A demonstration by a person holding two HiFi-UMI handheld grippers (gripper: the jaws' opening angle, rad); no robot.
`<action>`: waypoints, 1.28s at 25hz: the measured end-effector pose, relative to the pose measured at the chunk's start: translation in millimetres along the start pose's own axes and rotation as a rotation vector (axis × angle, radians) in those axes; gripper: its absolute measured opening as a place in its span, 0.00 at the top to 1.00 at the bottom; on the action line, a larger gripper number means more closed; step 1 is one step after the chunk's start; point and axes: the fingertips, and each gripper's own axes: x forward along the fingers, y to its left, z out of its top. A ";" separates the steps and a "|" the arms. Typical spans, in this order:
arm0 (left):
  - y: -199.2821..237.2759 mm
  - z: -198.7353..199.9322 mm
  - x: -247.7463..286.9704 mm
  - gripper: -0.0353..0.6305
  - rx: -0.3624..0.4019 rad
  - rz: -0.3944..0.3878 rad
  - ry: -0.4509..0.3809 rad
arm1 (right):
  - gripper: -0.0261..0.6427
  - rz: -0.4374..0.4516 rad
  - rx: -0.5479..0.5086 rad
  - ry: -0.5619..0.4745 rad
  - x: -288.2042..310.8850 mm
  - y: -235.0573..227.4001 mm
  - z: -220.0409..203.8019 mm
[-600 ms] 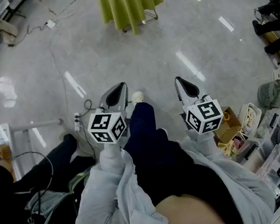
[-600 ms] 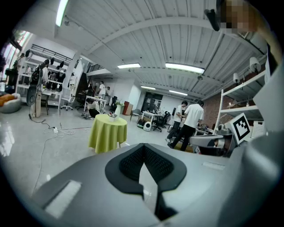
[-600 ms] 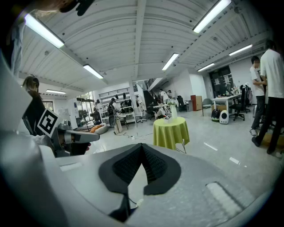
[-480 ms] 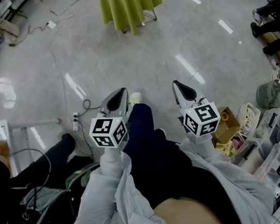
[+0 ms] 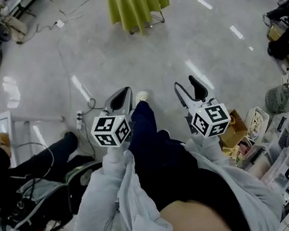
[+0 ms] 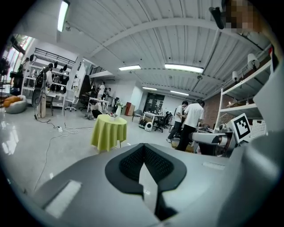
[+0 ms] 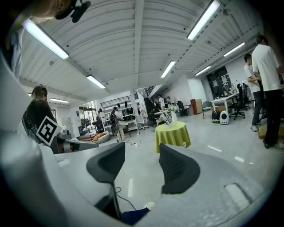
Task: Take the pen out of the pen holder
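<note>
Left gripper (image 5: 122, 93): fingers (image 6: 128, 164) pressing together, gripping nothing. Right gripper (image 5: 185, 83): fingers (image 7: 178, 170) standing wide apart, nothing sitting between them. Green-draped table (image 5: 137, 3) standing well ahead of both fingertips. Small white item (image 7: 174, 118) sitting on it, too small for telling whether pen holder.

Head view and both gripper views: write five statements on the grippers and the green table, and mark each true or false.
1. The right gripper has its jaws apart. True.
2. The left gripper has its jaws wide apart. False: they are together, with nothing between them.
3. The round table wears a yellow-green cloth. True.
4. The right gripper holds a pen. False: it is empty.
5. Both grippers rest on the table. False: they are held over the floor, far from it.
</note>
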 end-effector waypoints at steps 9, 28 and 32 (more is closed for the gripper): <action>6.6 6.9 10.5 0.92 0.004 -0.002 -0.008 | 0.58 -0.012 -0.021 -0.006 15.6 -9.2 8.0; 99.5 92.2 131.0 0.92 0.013 -0.020 -0.046 | 0.58 -0.050 -0.098 -0.029 157.2 -61.2 86.6; 130.1 119.1 158.9 0.92 0.027 -0.041 -0.055 | 0.58 -0.066 -0.102 -0.031 196.6 -67.5 102.8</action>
